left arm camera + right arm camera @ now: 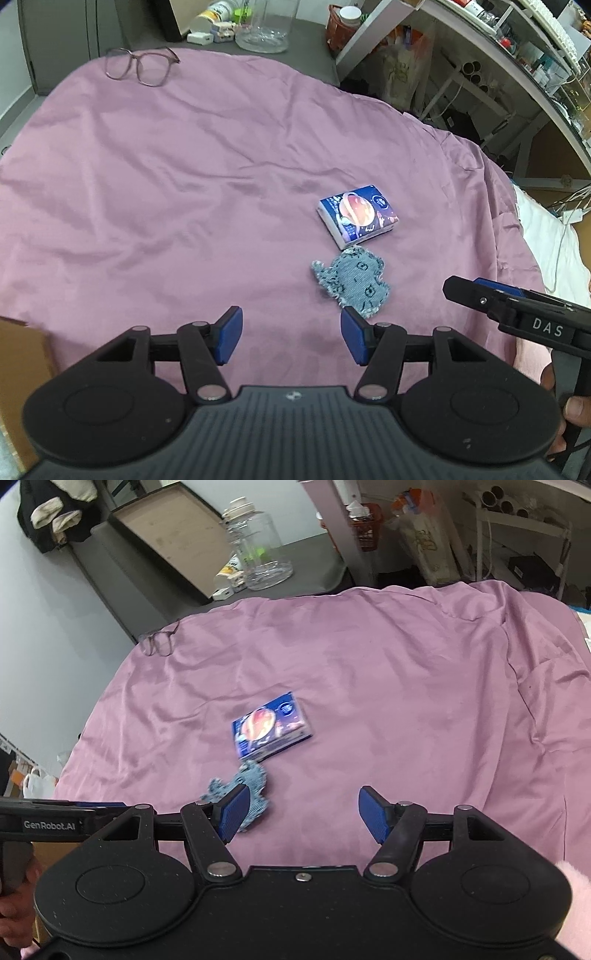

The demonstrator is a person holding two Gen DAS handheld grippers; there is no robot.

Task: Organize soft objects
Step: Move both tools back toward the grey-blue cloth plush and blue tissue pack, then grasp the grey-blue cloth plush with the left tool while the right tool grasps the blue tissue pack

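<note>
A frayed piece of blue denim (351, 282) (251, 786) lies on the pink sheet (166, 184) (388, 672). Just beyond it rests a blue tissue pack (358, 218) (271, 725) with a planet picture. My left gripper (291, 338) hovers open above the sheet, its right pad close to the denim's near edge, nothing between the pads. My right gripper (304, 814) is open too, its left pad in front of the denim, the gap between the pads bare. In the left wrist view the right gripper's side (517, 310) reaches in from the right.
Glasses (142, 64) (159, 642) lie at the sheet's far left corner. Behind it a dark surface holds a glass jar (266, 26) (258, 550), bottles and a flat box (166, 535). Shelving and clutter (498, 55) stand to the right. A hand (14, 904) holds the left gripper.
</note>
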